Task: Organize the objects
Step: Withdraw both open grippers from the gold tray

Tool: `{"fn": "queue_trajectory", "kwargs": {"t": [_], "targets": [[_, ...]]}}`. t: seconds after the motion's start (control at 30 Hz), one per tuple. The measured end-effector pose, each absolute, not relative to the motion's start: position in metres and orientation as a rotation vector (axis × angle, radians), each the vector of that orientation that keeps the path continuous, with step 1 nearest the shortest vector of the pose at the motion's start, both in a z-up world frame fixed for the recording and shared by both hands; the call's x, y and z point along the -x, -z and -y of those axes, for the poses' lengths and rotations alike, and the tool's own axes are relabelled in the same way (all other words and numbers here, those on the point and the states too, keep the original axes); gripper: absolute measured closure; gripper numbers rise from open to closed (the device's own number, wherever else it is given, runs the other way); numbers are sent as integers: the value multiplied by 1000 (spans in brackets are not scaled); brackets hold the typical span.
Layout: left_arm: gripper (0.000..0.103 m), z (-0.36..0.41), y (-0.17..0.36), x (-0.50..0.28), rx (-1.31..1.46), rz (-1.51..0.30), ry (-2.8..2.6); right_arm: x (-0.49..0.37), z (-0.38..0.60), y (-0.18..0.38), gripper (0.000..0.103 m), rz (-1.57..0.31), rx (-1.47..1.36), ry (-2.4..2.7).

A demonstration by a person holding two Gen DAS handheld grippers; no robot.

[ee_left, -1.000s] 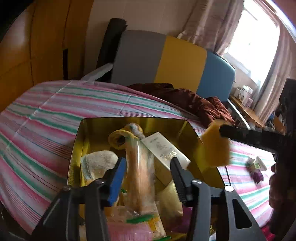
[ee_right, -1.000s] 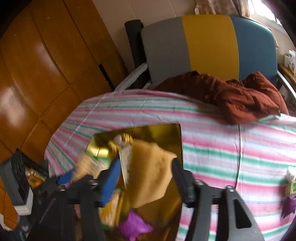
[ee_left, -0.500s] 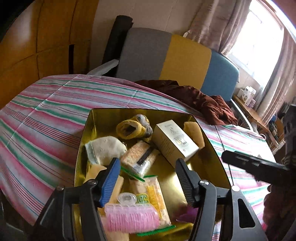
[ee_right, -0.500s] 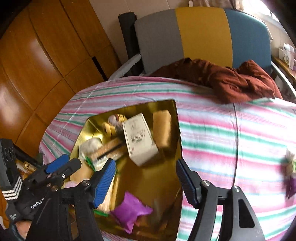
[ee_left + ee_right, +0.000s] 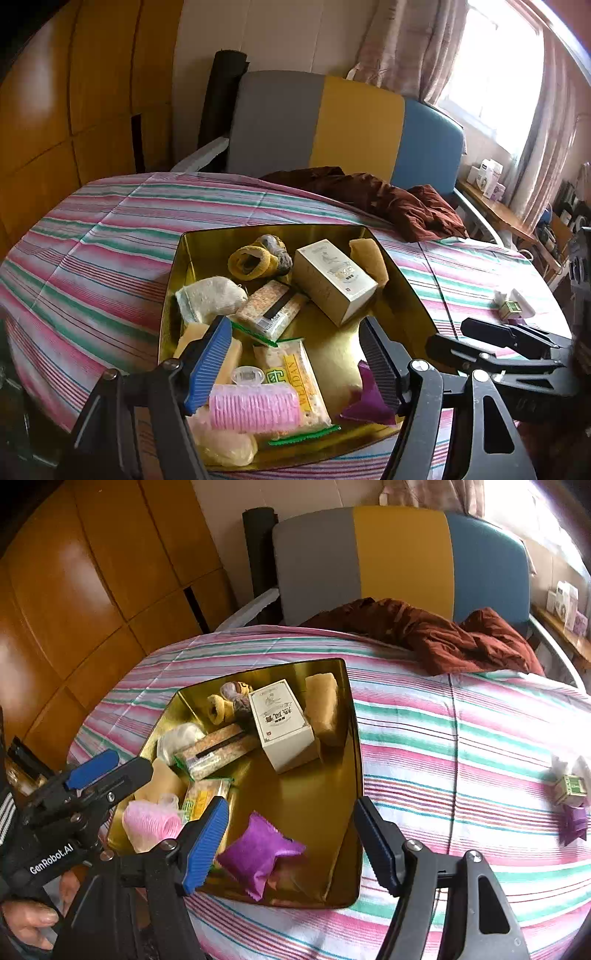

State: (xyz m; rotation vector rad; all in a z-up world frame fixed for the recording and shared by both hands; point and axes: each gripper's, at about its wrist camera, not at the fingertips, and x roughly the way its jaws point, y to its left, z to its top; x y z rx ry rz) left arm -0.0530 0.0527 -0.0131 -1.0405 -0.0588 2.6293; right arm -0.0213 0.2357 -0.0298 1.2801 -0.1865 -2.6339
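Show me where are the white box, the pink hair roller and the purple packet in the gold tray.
white box (image 5: 282,723): right wrist view, printed top face.
pink hair roller (image 5: 255,408): left wrist view, bristled side.
purple packet (image 5: 258,849): right wrist view, middle of wrapper.

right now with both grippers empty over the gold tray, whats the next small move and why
Probably swing the right gripper toward the small green box and purple packet lying loose on the striped cloth. Its jaws are opening and hold nothing, and those items sit outside the gold tray where the rest is already gathered.
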Motion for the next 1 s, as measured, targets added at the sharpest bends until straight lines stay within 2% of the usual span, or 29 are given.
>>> {"fn": "queue_trajectory", "kwargs": {"t": [1.0], "targets": [[29, -94, 12, 23, 998, -111, -2542, -1, -282, 36, 32, 213, -1360, 2733]]}}
